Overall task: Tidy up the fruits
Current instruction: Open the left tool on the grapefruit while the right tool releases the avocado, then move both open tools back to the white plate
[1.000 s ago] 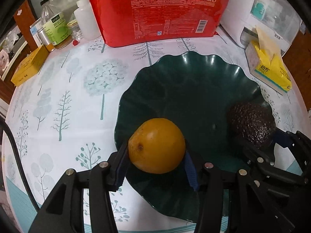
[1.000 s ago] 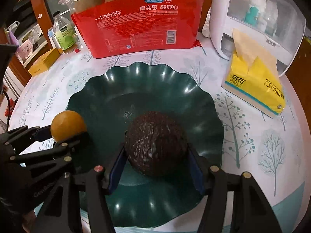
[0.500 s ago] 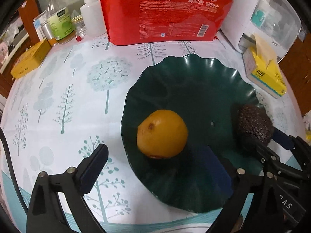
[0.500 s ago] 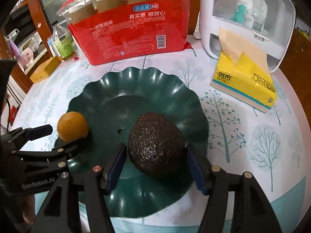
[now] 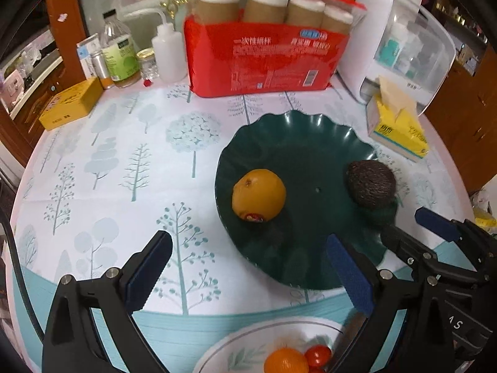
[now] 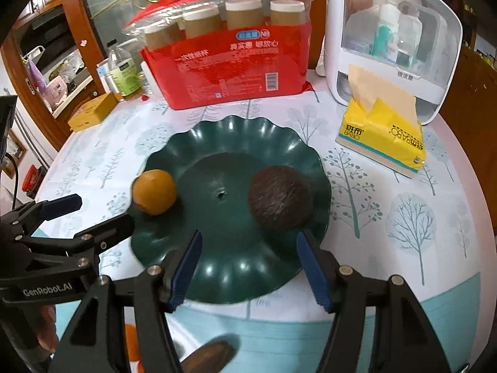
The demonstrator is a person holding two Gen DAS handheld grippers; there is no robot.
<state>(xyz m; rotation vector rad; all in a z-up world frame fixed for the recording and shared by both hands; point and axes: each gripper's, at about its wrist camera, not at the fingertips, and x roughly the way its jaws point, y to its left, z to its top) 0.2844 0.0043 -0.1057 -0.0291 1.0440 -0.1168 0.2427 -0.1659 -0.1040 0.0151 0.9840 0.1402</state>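
Observation:
A dark green wavy-rimmed plate (image 5: 298,124) (image 6: 230,127) sits on the tree-print tablecloth. An orange (image 5: 258,195) (image 6: 154,191) lies on its left side and a dark avocado (image 5: 371,184) (image 6: 279,197) on its right side. My left gripper (image 5: 248,270) is open and empty, pulled back from the orange; it also shows in the right wrist view (image 6: 93,214). My right gripper (image 6: 250,269) is open and empty, just behind the avocado; it also shows in the left wrist view (image 5: 416,227).
A white plate (image 5: 248,342) with an orange fruit (image 5: 284,360) and a cherry tomato (image 5: 316,356) sits at the near edge. A red paper-cup pack (image 5: 264,59), bottles (image 5: 119,52), a yellow box (image 5: 71,102), a tissue pack (image 5: 400,124) and a white appliance (image 5: 400,49) line the back.
Both grippers opened, releasing the orange and the avocado onto the green plate, and drew back toward the near edge. The white plate came into view.

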